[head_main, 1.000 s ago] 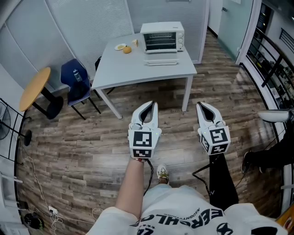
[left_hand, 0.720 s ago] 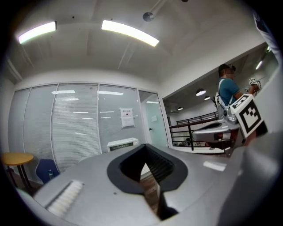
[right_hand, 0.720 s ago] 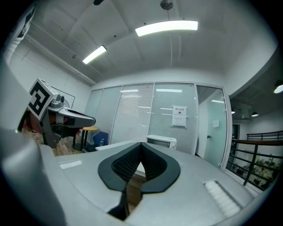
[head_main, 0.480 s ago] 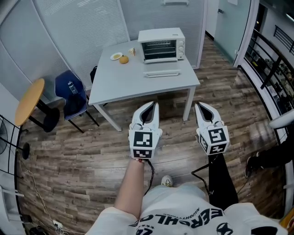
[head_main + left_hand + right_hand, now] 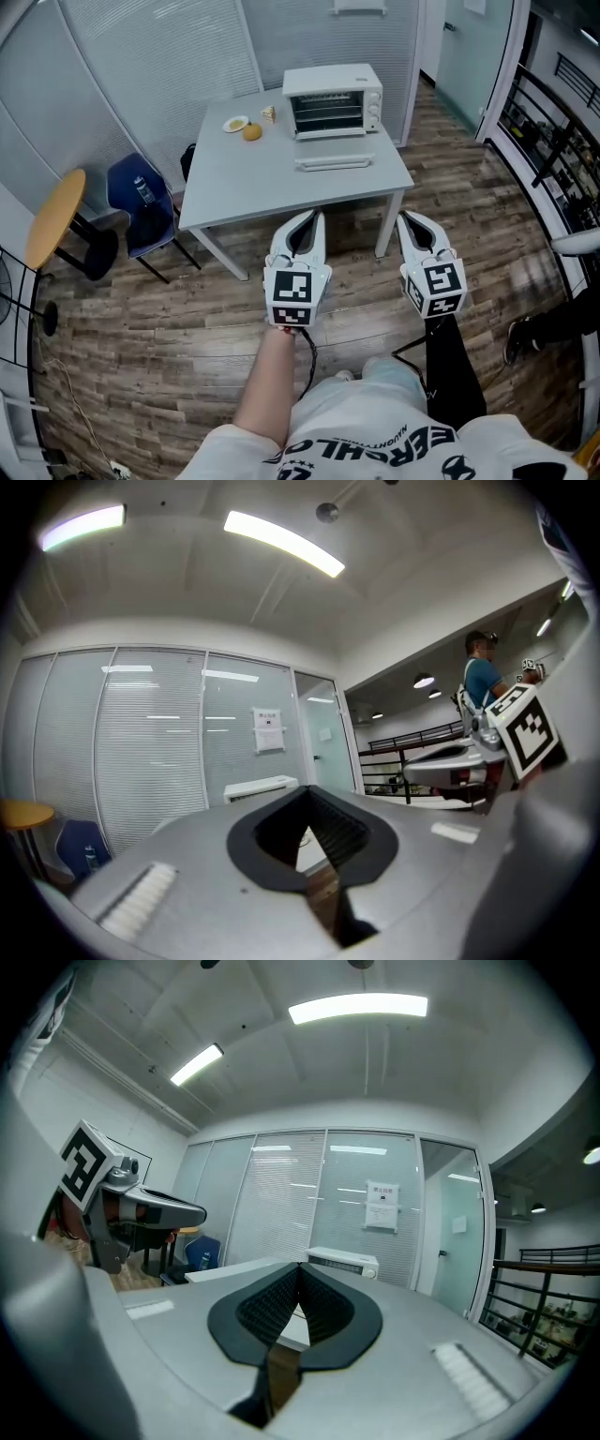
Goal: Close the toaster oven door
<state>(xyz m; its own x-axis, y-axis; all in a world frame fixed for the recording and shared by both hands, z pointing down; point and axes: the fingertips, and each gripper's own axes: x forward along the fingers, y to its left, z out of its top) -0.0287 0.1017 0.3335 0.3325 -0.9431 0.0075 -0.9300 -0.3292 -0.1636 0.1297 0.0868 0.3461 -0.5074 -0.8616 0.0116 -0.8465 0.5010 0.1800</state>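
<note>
I stand on the wood floor (image 5: 141, 309), a little short of the white table (image 5: 281, 183). My left gripper (image 5: 313, 217) and right gripper (image 5: 406, 217) are held side by side above the boards, each with its jaws pressed together on nothing. The oven (image 5: 333, 98) sits at the table's far edge, its door (image 5: 333, 164) dropped open toward me. An orange (image 5: 251, 132) lies to its left.

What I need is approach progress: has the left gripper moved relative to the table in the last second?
Yes. The left gripper has moved forward, toward the table: its claw tips now reach the table's near edge; earlier, floor showed between.
</note>
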